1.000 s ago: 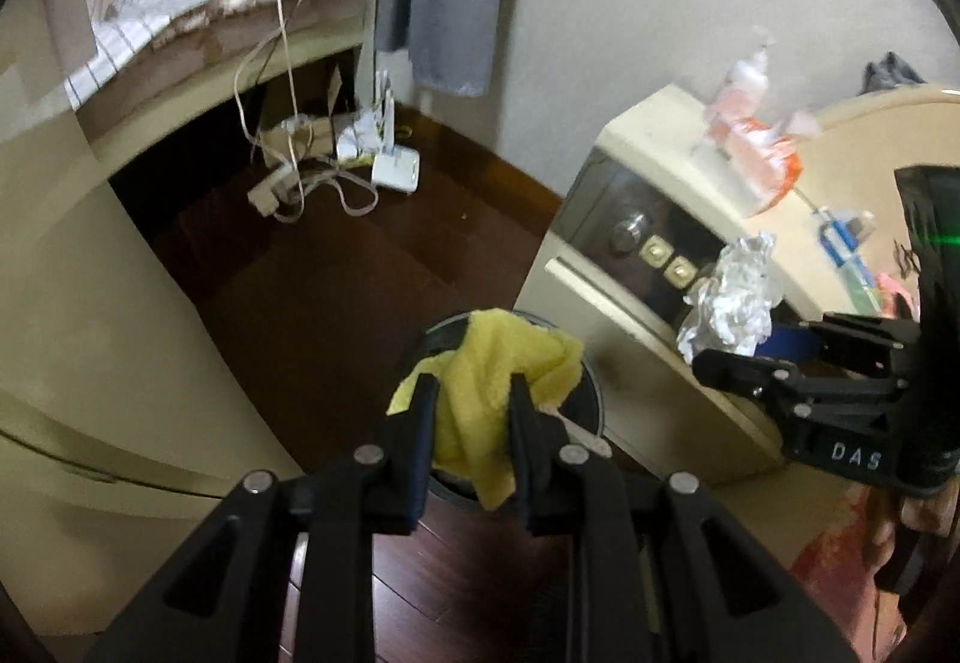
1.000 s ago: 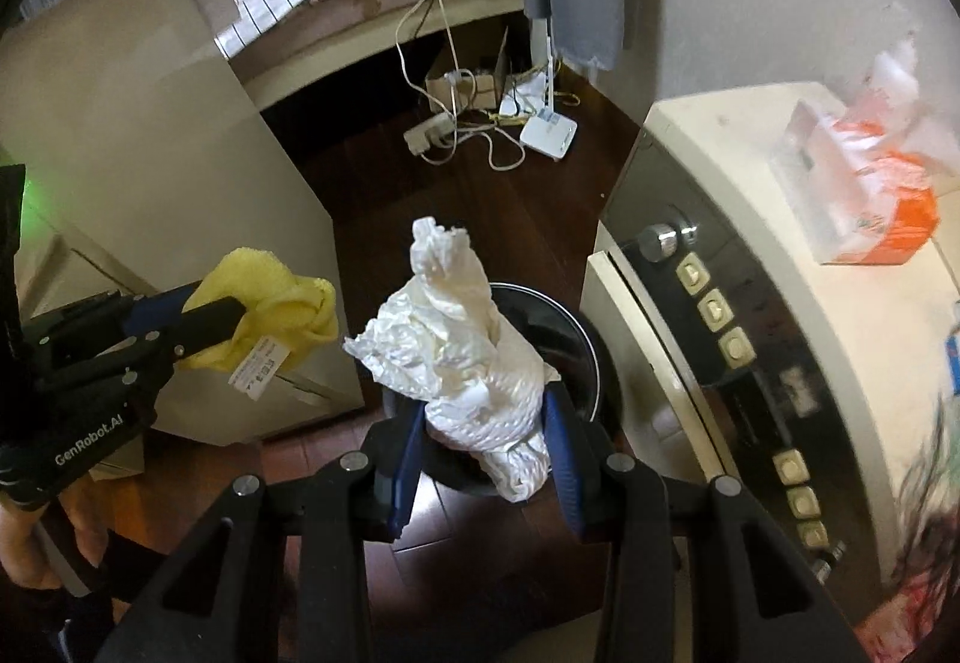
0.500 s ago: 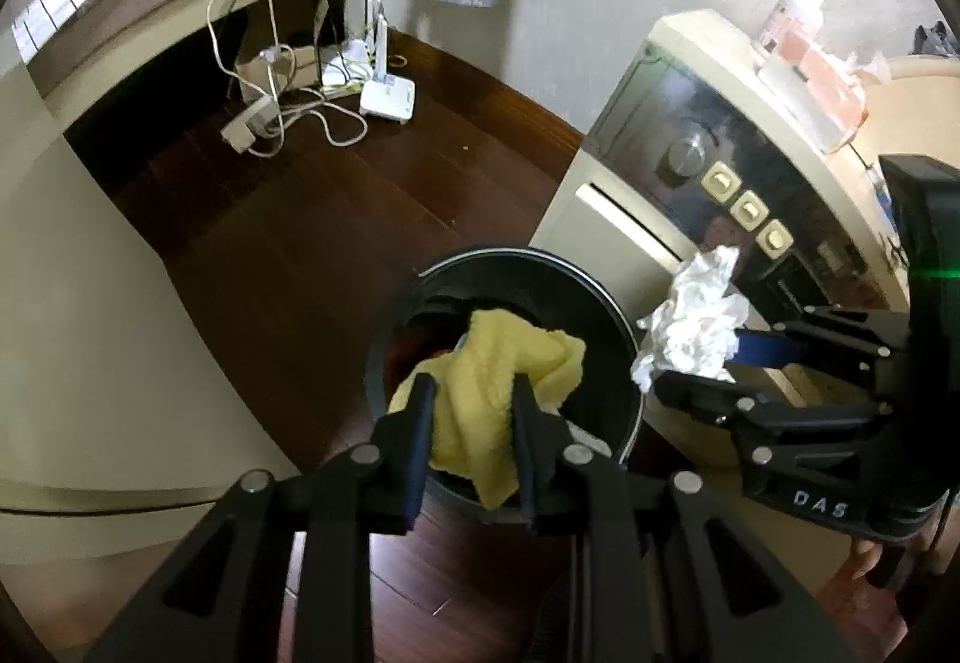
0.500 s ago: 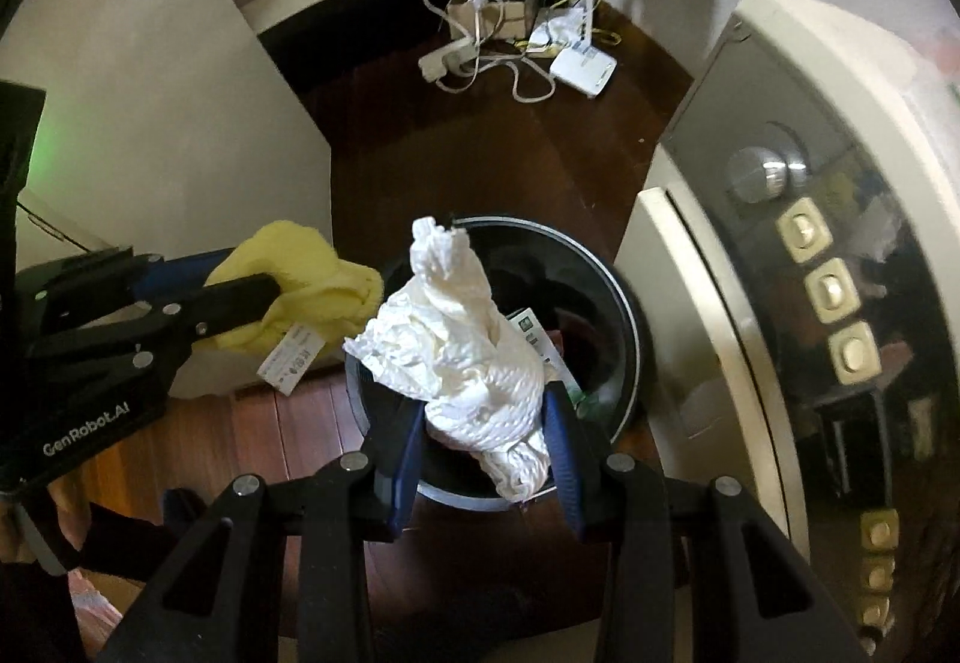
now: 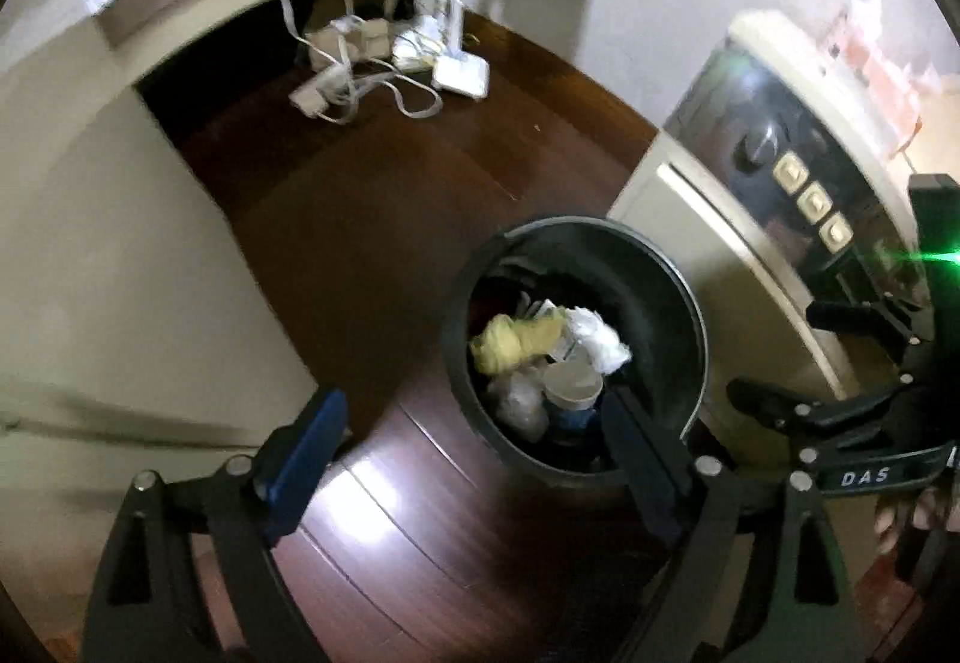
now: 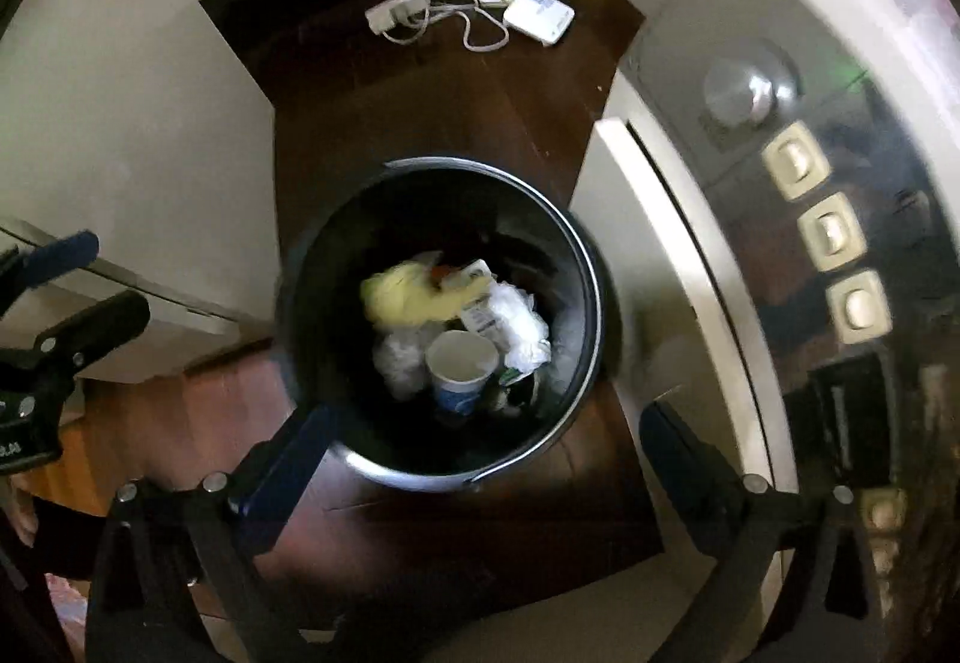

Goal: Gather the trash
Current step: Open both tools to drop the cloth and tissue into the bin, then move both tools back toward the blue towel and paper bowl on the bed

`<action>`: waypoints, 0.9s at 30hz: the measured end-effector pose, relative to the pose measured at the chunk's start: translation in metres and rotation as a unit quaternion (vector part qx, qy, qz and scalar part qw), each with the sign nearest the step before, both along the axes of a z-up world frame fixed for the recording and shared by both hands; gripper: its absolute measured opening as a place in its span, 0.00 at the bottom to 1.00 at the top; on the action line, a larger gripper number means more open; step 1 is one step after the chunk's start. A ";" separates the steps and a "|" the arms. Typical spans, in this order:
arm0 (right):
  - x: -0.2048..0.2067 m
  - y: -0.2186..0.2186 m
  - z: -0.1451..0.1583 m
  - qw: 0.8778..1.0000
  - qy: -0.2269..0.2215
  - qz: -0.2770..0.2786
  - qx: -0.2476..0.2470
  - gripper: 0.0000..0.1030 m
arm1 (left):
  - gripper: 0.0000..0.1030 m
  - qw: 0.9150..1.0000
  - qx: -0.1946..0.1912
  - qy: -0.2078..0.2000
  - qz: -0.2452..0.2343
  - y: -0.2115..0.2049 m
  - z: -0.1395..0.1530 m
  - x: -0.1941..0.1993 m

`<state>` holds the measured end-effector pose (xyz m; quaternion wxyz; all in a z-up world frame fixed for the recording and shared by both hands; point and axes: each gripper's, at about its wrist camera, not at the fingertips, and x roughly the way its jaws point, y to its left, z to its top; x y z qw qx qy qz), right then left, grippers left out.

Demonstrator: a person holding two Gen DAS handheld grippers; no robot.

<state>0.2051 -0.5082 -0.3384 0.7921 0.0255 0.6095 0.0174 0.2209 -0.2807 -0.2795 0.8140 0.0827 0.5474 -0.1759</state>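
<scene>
Both loads have left the grippers since the earlier frames: the yellow cloth (image 6: pixel 414 297) and the white crumpled paper (image 6: pixel 516 321) now lie inside the black bin (image 6: pixel 588 267), beside a paper cup (image 6: pixel 462 363) and other refuse. Judgement: this deposit is complete, and any remaining trash would call for a fresh pickup. Left gripper (image 5: pixel 474 459) hangs above the bin's near rim, jaws wide and empty. Right gripper (image 6: pixel 480 471) hovers directly over the bin, pointing down, jaws likewise wide and holding nothing. Wooden floor (image 5: pixel 372 195) surrounds the bin.
</scene>
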 end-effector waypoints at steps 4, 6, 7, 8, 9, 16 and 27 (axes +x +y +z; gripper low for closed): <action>-0.009 0.021 0.051 0.999 -0.033 0.010 0.003 1.00 | 0.86 0.999 0.014 -0.043 0.009 0.015 0.038 -0.017; -0.013 0.033 0.076 0.999 -0.046 0.010 0.003 1.00 | 0.86 0.998 0.009 -0.058 0.016 0.025 0.060 -0.026; -0.014 0.040 0.086 0.998 -0.054 0.012 0.004 1.00 | 0.86 0.998 0.006 -0.062 0.021 0.029 0.067 -0.028; -0.019 0.046 0.102 0.998 -0.068 0.014 0.008 1.00 | 0.86 0.997 0.003 -0.067 0.026 0.034 0.077 -0.032; -0.019 0.051 0.110 0.997 -0.073 0.014 0.009 1.00 | 0.86 0.997 0.003 -0.075 0.029 0.038 0.086 -0.037; -0.041 0.093 0.175 0.993 -0.117 0.028 0.004 1.00 | 0.86 0.992 0.015 -0.120 0.048 0.069 0.136 -0.062; -0.071 0.151 0.252 0.983 -0.176 0.057 0.009 1.00 | 0.86 0.980 0.014 -0.181 0.080 0.121 0.198 -0.093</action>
